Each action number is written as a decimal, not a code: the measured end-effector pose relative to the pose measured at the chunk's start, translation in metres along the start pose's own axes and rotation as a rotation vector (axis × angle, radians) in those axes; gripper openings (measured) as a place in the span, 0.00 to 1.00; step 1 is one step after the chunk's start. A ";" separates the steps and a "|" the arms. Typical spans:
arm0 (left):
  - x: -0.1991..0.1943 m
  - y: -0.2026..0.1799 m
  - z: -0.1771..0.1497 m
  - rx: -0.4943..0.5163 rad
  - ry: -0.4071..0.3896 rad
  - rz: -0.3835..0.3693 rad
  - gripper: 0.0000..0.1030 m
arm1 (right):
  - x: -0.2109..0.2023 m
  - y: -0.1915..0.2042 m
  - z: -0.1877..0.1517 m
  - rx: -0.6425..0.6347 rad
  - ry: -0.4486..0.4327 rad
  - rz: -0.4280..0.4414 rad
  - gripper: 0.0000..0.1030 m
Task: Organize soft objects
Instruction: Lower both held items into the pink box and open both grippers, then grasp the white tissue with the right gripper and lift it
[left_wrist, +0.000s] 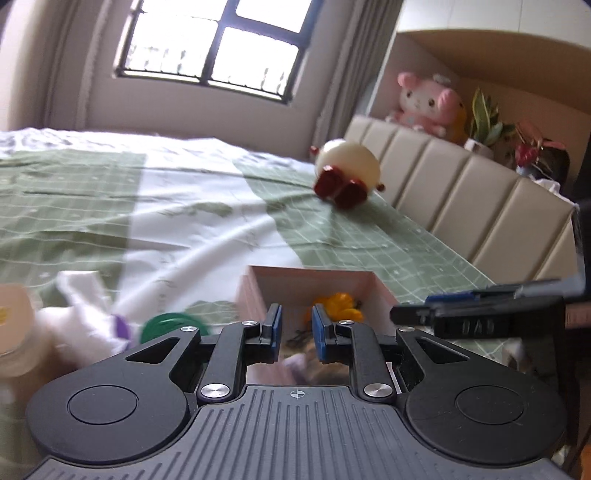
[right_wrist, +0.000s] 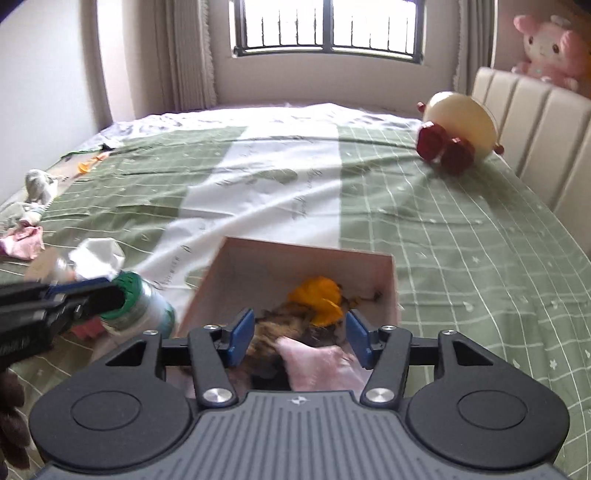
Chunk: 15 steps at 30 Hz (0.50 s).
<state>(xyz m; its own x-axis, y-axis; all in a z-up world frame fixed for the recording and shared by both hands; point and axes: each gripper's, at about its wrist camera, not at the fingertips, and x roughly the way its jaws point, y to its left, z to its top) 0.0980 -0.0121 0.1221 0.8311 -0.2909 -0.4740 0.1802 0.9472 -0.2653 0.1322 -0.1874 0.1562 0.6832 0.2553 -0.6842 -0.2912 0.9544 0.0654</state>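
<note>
Beside the pink box (right_wrist: 295, 254), a green-capped bottle (right_wrist: 142, 302) flanks the spread, empty right hand-held gripper (right_wrist: 299, 338).

Embossed "DAB"-like letters on right gripper (left_wrist: 410, 314)

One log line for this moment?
left gripper: near shut, empty | right gripper: open over pink box | pink cloth: in box

White plush (left_wrist: 79, 317) motion-blurred; box (right_wrist: 236, 273) near wall hidden behind right gripper (right_wrist: 300, 338); pink plush (right_wrist: 550, 48) cut by edge.
</note>
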 end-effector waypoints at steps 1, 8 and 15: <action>-0.008 0.004 -0.003 0.007 -0.003 0.012 0.19 | -0.001 0.006 0.003 -0.009 0.000 0.004 0.59; -0.045 0.043 -0.030 -0.037 0.007 0.118 0.19 | -0.001 0.043 0.012 -0.022 0.025 0.112 0.65; -0.078 0.092 -0.066 -0.195 -0.040 0.221 0.19 | 0.001 0.087 0.025 -0.149 -0.005 0.183 0.65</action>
<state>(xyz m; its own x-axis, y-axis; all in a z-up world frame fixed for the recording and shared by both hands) 0.0146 0.0892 0.0791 0.8597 -0.0714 -0.5058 -0.1087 0.9420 -0.3176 0.1239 -0.0999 0.1795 0.6129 0.4232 -0.6673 -0.5060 0.8588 0.0798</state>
